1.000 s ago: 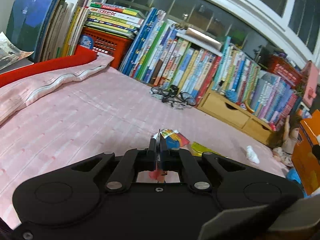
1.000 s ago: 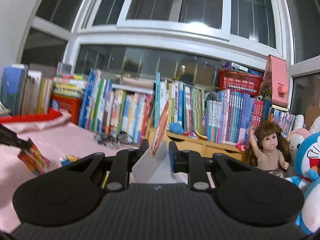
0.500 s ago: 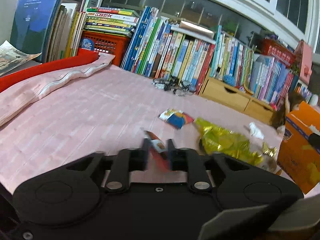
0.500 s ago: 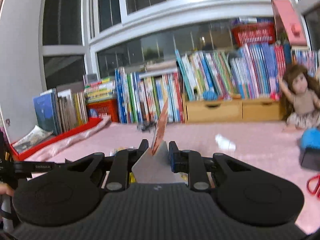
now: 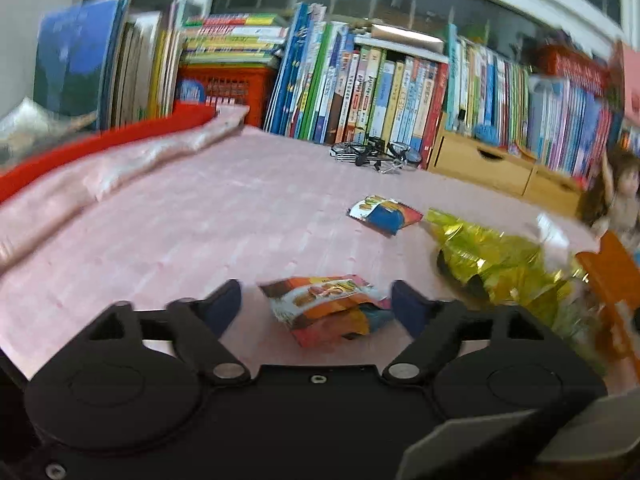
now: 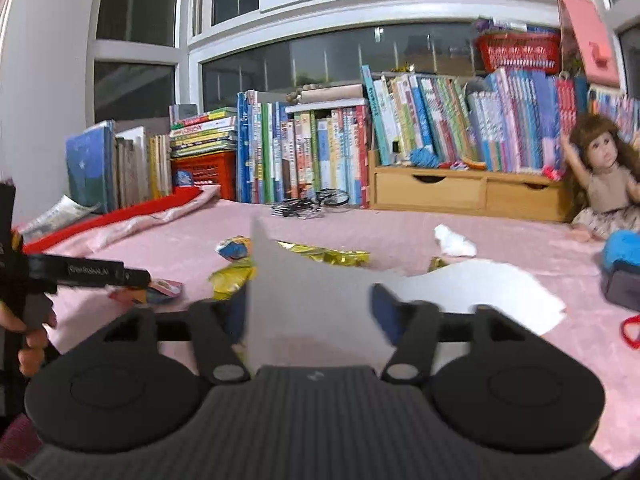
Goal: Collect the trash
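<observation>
Orange snack wrapper [image 5: 328, 308] lain flat on pink mat, blue wrapper [image 5: 386, 214] beyond, crumpled gold foil [image 5: 496, 260] beside, white tissue [image 6: 454, 242] apart

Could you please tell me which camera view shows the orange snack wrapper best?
The left wrist view: the orange snack wrapper lies unobstructed between the open fingers of the left gripper, its print visible. The right wrist view shows only a small, blurred part of it at the left gripper's tip.

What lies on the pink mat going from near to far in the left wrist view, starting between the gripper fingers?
Orange snack wrapper → blue-and-red wrapper → toy bicycle → row of books.
</observation>
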